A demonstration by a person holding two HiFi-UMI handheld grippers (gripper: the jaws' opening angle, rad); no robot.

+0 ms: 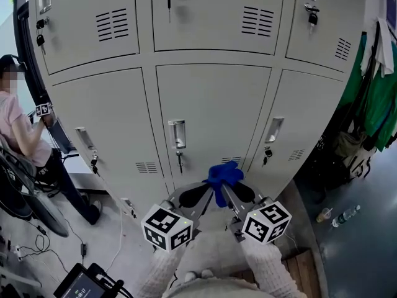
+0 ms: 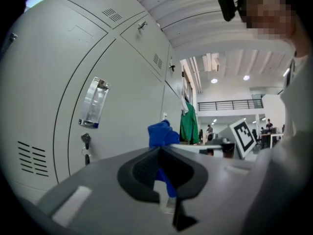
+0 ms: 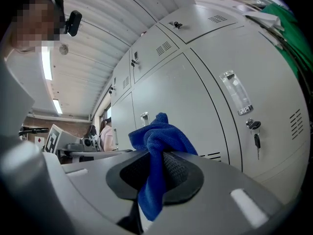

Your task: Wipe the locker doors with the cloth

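Right claw (image 3: pixel 155 155), left claw (image 2: pixel 160 150) (both) pinching cloth (image 1: pixel 223 174)

A person (image 1: pixel 17 132) in a pink top is at my left. Green clothes (image 1: pixel 374 101) hang at my right, a bottle (image 1: pixel 345 215) on the floor below.

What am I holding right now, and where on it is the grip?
A blue cloth. The right gripper is shut on its bunched middle; the left gripper seems to pinch a thin fold of it.

No legible text or numbers.
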